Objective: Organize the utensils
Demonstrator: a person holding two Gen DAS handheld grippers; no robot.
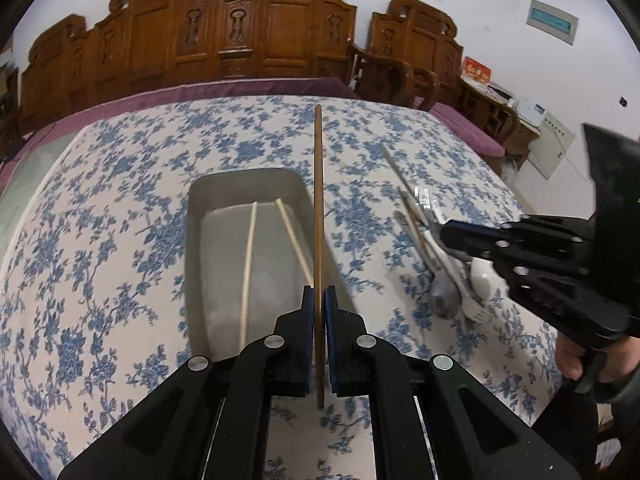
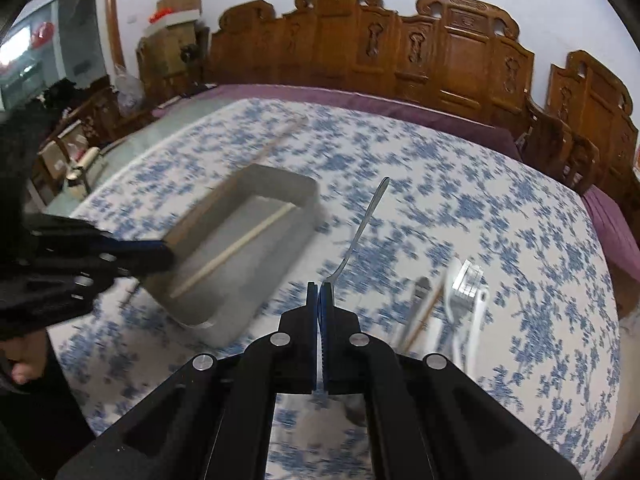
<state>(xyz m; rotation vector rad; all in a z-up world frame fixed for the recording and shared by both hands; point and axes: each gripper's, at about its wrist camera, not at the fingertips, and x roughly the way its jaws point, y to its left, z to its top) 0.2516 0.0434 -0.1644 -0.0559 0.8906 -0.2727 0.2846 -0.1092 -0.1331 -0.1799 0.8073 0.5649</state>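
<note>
My left gripper point(image 1: 319, 300) is shut on a long brown wooden chopstick point(image 1: 318, 208) and holds it just above the right rim of the grey rectangular tray point(image 1: 200, 216). Two pale chopsticks point(image 1: 249, 264) lie inside the tray. My right gripper point(image 2: 319, 294) is shut on a metal utensil point(image 2: 362, 232), its handle pointing away, held above the cloth right of the tray point(image 2: 276, 184). In the left wrist view the right gripper point(image 1: 450, 236) hovers over the utensil pile point(image 1: 448, 272).
A blue floral cloth point(image 1: 120, 208) covers the table. More utensils, among them a white spoon and a metal spoon point(image 2: 418, 300), lie at the right with a white tool point(image 2: 466, 284). Carved wooden chairs point(image 1: 248, 36) stand behind the table.
</note>
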